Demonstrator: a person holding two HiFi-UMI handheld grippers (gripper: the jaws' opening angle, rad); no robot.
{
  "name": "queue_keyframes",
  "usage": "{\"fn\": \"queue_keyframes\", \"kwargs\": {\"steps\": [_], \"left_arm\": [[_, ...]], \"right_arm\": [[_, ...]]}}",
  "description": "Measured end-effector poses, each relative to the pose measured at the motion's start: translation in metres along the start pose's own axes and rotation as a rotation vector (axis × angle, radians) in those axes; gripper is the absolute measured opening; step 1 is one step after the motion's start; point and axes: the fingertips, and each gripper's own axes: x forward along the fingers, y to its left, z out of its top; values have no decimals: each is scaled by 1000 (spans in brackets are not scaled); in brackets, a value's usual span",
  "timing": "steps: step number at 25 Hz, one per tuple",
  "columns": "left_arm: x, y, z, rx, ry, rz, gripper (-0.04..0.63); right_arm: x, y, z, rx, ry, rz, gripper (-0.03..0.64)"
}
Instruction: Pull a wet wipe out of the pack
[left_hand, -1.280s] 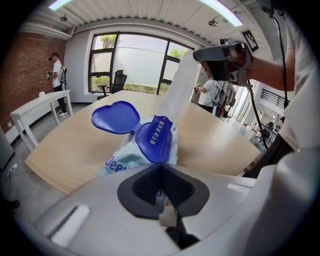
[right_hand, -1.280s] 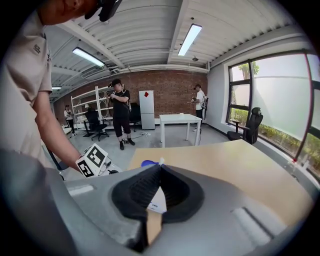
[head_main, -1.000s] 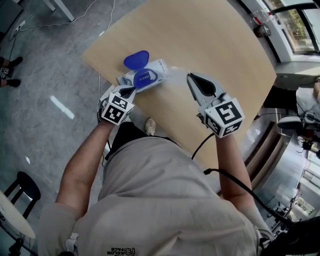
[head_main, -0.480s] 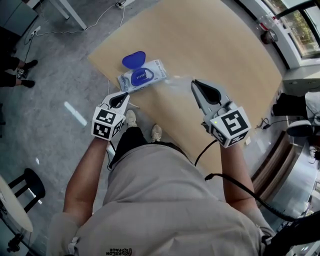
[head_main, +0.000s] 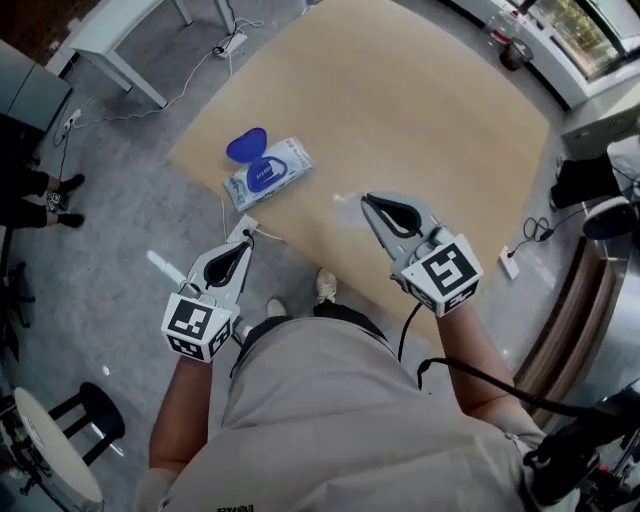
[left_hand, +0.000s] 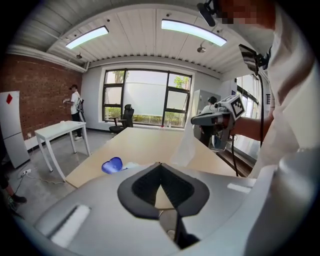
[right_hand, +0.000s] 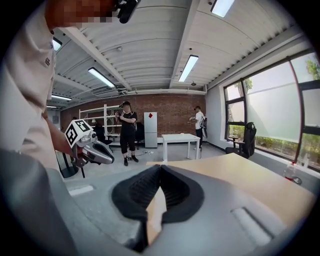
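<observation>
left gripper (head_main: 243, 250): nearest, held off the table's near edge over the floor; jaws pressed together, nothing between them.
right gripper (head_main: 368, 200): over the near part of the table; jaws clenched at the tips, pinching the wet wipe.
wet wipe (left_hand: 187, 145): thin, white, half see-through sheet; hung from the right gripper's tips above the table, apart from the pack.
wipe, by view: left gripper view showed the whole sheet hanging; head view gave only a faint pale smear at the tips; right gripper view showed just the closed pads, sheet not readable there.
pack (head_main: 268, 172): lay flat on the table near its left edge, well apart from both grippers.
blue lid (head_main: 246, 146): flipped open, at the pack's far side.
pack, by view: head view showed it whole; left gripper view caught mostly the lid, over the top of its jaws; right gripper view did not show it.
table (head_main: 430, 110): light wood, bare around the pack.
grippers, cross view: each gripper view showed the other gripper held up at the side, marker cube facing the camera.
white table (head_main: 115, 30): far, on the grey floor beyond the wood table.
people (right_hand: 126, 131): far, standing by the brick wall; seen only in the gripper views.
</observation>
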Motion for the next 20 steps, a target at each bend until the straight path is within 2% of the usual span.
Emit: {"fn": "queue_keyframes", "kwargs": {"steps": [3,8,15,20], "left_arm": [[-19,-18,17,33,-44,-47,6],[-73,-41,26,41,-109,-112,6],[-159,-71,-10,97,-130,-231,6],[-204,-101,-20,108,-147,-293,6]], "right_arm": [[-13,19,7,5,-14,-24,3],[-23,76,20,-21,-20,-32,3],[-43,173,27,-32,-16,-114,3],[-66,239,34,-41,-17,-120,3]]}}
